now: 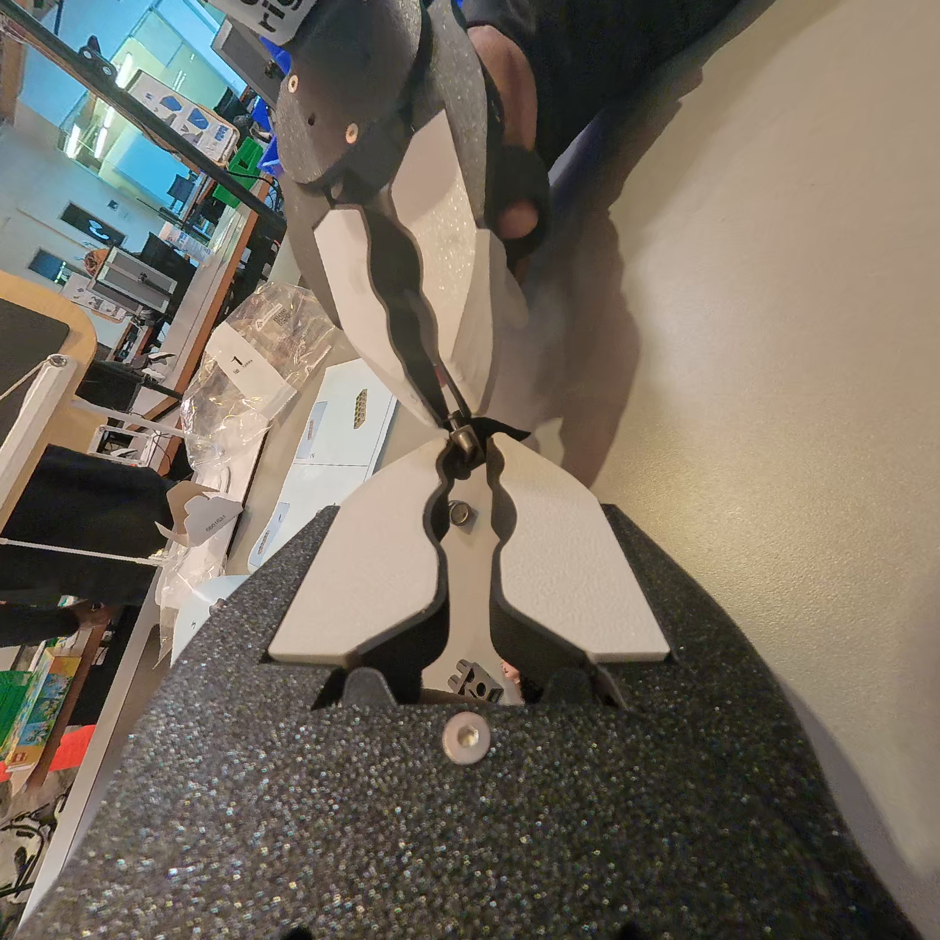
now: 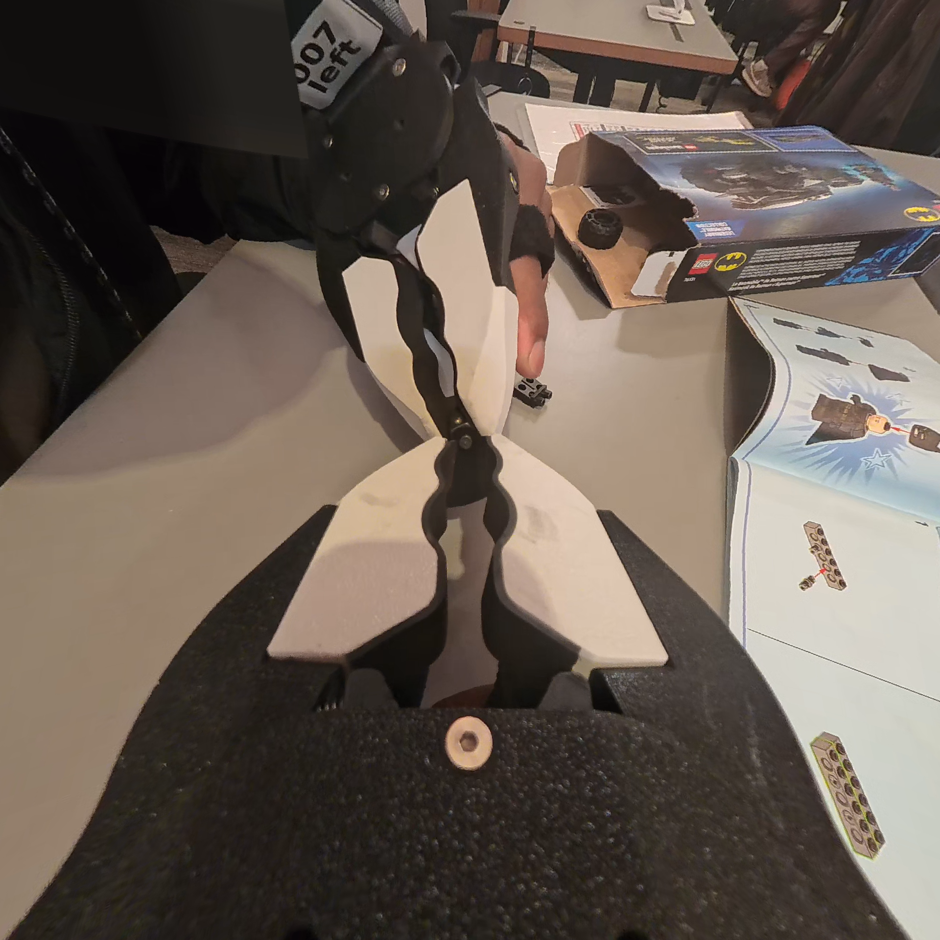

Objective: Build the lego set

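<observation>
Both claws meet tip to tip above the bench [image 2: 152, 407]. The left claw [image 1: 460, 442] is clamped on a small dark gray pin [image 1: 465, 440], whose long axis runs along the claw line, toward the right claw [image 2: 465, 447]. The right claw is clamped on a small black piece [image 2: 464, 441]. A black brick [image 2: 533, 390] lies on the bench just beyond; an open booklet [image 2: 839, 508] sits at right.

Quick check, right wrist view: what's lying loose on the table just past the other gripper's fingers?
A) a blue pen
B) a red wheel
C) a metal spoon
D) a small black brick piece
D: a small black brick piece lies on the grey table just right of the left gripper, under the person's thumb; nothing red, metal or blue lies there.
</observation>
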`<state>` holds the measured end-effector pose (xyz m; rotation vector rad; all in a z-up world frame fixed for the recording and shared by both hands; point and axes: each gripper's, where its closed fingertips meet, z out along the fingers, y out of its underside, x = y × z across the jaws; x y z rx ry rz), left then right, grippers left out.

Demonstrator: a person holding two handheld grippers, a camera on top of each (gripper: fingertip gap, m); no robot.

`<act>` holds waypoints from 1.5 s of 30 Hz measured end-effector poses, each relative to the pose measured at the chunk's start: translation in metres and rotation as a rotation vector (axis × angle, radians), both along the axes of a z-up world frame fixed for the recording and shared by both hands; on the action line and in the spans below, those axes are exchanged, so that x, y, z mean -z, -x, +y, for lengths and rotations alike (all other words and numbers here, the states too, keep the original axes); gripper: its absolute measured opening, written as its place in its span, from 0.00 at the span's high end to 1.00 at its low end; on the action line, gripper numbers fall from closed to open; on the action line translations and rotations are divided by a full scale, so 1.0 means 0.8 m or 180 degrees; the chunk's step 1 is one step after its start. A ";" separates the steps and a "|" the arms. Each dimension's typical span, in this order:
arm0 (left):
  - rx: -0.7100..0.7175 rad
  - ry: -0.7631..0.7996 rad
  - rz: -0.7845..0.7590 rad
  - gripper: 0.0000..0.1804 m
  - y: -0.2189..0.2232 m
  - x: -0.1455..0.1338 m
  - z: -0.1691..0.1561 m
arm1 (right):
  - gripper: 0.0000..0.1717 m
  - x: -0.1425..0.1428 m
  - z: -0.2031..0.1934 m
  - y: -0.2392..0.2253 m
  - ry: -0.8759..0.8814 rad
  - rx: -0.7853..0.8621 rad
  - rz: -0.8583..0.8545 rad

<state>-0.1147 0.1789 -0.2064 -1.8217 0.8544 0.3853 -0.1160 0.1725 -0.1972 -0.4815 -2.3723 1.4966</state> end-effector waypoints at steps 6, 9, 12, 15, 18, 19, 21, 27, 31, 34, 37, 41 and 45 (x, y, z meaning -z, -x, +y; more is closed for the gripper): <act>-0.0004 0.0015 0.0056 0.94 0.000 0.002 0.000 | 0.95 0.003 -0.002 0.000 -0.0049 0.0013 -0.0011; -0.0020 0.0010 0.0099 0.94 0.001 0.003 0.001 | 0.94 0.002 0.001 0.002 -0.0066 0.0041 0.0009; -0.0036 0.0002 0.0128 0.94 0.002 0.002 0.001 | 0.94 -0.003 0.004 0.003 0.0020 0.0060 -0.0011; -0.0039 0.0011 0.0133 0.94 0.003 0.003 0.001 | 0.95 -0.005 0.005 0.003 0.0059 0.0058 -0.0036; -0.0052 0.0037 0.0167 0.94 0.004 0.006 0.001 | 0.95 0.001 0.001 0.001 -0.0007 0.0032 -0.0047; -0.0066 0.0040 0.0189 0.94 0.005 0.007 0.001 | 0.95 0.002 0.000 0.001 -0.0026 0.0043 -0.0044; -0.0095 0.0048 0.0193 0.94 0.007 0.007 0.001 | 0.95 0.003 0.000 0.003 -0.0047 0.0075 -0.0048; -0.0083 -0.0020 0.0187 0.94 0.006 0.002 0.002 | 0.92 0.001 0.008 0.007 0.0027 0.0131 -0.0085; -0.0125 -0.0088 0.0140 0.94 0.009 -0.004 0.002 | 0.87 0.004 0.008 0.006 0.0034 0.0119 -0.0155; -0.0210 -0.0152 0.0090 0.94 0.015 -0.010 0.003 | 0.86 0.010 0.007 0.008 -0.0053 0.0181 -0.0154; -0.0276 -0.0203 0.0078 0.94 0.020 -0.014 0.004 | 0.87 0.015 0.005 0.012 -0.0164 0.0289 -0.0144; -0.0344 -0.0222 0.0088 0.94 0.025 -0.016 0.005 | 0.95 0.021 0.007 0.019 -0.0376 0.0459 -0.0030; -0.0406 -0.0240 0.0086 0.94 0.030 -0.017 0.006 | 1.00 0.019 0.004 0.019 -0.0430 0.0489 0.0068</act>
